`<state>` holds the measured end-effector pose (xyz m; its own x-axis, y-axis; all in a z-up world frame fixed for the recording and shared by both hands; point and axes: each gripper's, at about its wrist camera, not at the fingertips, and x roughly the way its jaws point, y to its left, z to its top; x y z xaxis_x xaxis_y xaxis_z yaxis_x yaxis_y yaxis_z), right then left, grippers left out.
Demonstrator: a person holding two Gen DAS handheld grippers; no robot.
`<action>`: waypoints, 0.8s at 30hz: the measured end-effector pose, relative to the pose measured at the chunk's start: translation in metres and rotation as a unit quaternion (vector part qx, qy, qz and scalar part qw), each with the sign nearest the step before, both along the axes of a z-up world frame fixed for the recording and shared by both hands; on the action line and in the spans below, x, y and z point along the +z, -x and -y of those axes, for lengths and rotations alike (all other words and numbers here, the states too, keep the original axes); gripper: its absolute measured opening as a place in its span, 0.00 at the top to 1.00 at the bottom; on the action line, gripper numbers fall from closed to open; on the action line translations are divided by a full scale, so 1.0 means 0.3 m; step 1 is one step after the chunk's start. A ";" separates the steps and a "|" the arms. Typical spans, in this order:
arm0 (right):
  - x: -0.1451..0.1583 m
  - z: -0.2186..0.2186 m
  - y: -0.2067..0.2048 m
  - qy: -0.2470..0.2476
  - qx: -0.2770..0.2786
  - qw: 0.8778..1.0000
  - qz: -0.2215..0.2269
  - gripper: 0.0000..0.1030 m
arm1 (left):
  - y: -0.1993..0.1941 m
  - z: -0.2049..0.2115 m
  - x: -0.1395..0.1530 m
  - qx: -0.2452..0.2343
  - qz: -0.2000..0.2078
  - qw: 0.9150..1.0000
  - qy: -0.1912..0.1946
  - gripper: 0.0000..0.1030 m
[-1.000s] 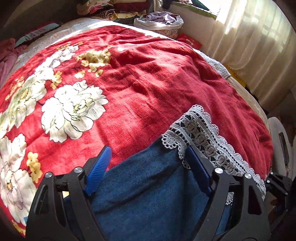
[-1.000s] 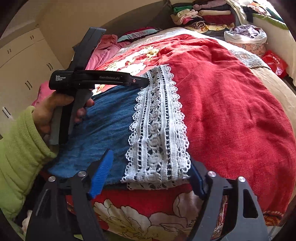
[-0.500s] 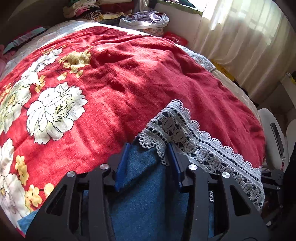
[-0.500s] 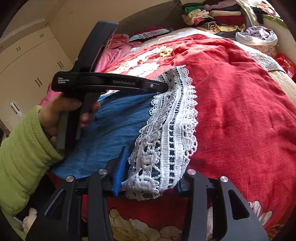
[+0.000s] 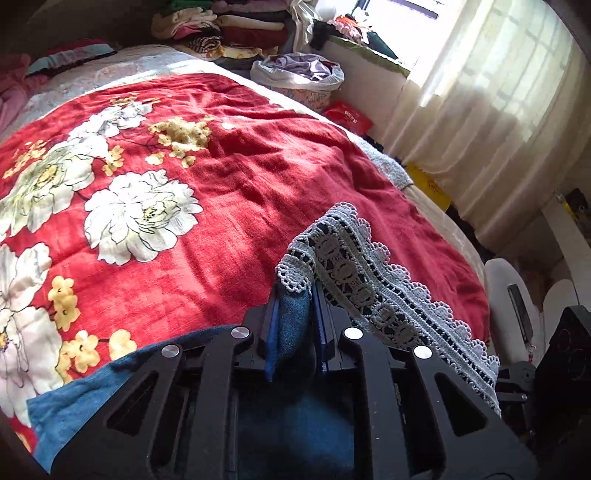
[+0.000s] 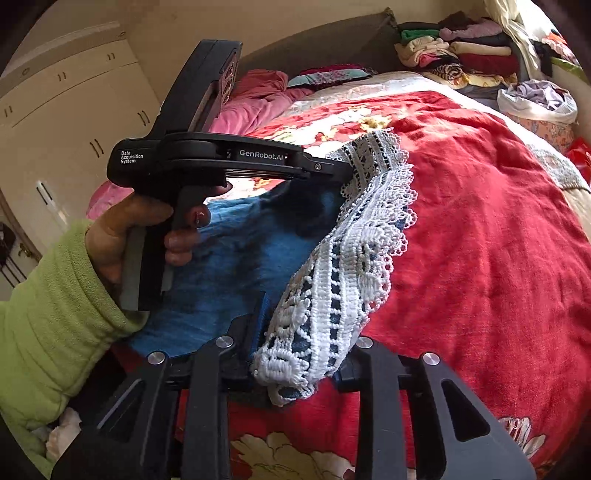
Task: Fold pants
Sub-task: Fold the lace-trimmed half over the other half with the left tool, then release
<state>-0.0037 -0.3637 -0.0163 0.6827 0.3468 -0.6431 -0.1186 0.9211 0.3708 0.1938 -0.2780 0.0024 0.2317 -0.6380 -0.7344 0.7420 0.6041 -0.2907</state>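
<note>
Blue denim pants (image 6: 236,258) with a white lace hem (image 6: 351,240) lie on a red flowered blanket (image 5: 221,192). My left gripper (image 5: 295,306) is closing, and its blue pads pinch a fold of denim (image 5: 291,321) just beside the lace hem (image 5: 369,291). In the right wrist view this left gripper (image 6: 341,171) holds the far corner of the hem up off the blanket. My right gripper (image 6: 303,347) is closing too, with the near corner of the lace bunched between its fingers. The hem sags between the two grips.
A hand in a light green sleeve (image 6: 55,314) holds the left gripper. Stacks of folded clothes (image 5: 240,29) and a bag of laundry (image 5: 299,74) stand at the bed's far end. Pink bedding (image 6: 258,99) and a wardrobe (image 6: 55,110) are to the left, with curtains (image 5: 498,92) on the right.
Both grippers went from wide open over the flat hem to pinched on its two corners. The hem has come up off the blanket and its lace has bunched.
</note>
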 end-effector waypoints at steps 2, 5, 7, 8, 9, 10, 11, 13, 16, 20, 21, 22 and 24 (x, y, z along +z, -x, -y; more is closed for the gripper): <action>0.033 -0.039 -0.003 0.007 0.014 1.000 0.011 0.75 | 0.000 -0.053 0.034 0.010 0.002 1.000 0.015 0.91; 0.081 -0.109 -0.009 0.019 0.040 0.999 0.028 0.75 | -0.003 -0.147 0.079 0.029 0.005 0.999 0.041 0.91; 0.107 -0.155 -0.020 0.024 0.057 0.997 0.035 0.75 | -0.004 -0.213 0.101 0.040 0.009 0.998 0.054 0.91; 0.118 -0.181 -0.029 0.027 0.066 0.997 0.039 0.75 | -0.004 -0.238 0.107 0.046 0.011 0.997 0.058 0.91; 0.126 -0.207 -0.037 0.028 0.074 0.996 0.042 0.75 | -0.006 -0.269 0.109 0.054 0.011 0.997 0.060 0.91; 0.132 -0.237 -0.048 0.031 0.084 0.995 0.043 0.75 | -0.009 -0.296 0.109 0.061 0.009 0.996 0.063 0.91; 0.138 -0.271 -0.066 0.034 0.093 0.994 0.044 0.75 | -0.013 -0.322 0.105 0.067 0.007 0.996 0.065 0.91; 0.135 -0.328 -0.092 0.042 0.110 0.992 0.042 0.75 | -0.018 -0.371 0.092 0.081 0.007 0.995 0.064 0.91; 0.104 -0.409 -0.134 0.061 0.131 0.989 0.032 0.75 | -0.032 -0.445 0.052 0.106 -0.003 0.993 0.058 0.88; 0.057 -0.517 -0.179 0.090 0.161 0.983 0.011 0.75 | -0.046 -0.594 0.019 0.165 -0.021 0.984 0.057 0.85; 0.050 -0.545 -0.178 0.106 0.168 0.980 0.010 0.75 | -0.045 -0.652 0.025 0.183 -0.026 0.980 0.074 0.84; 0.044 -0.579 -0.174 0.127 0.176 0.976 0.014 0.75 | -0.040 -0.708 0.035 0.203 -0.032 0.975 0.086 0.82; 0.034 -0.650 -0.160 0.163 0.193 0.967 0.023 0.72 | -0.029 -0.819 0.049 0.245 -0.036 0.963 0.106 0.78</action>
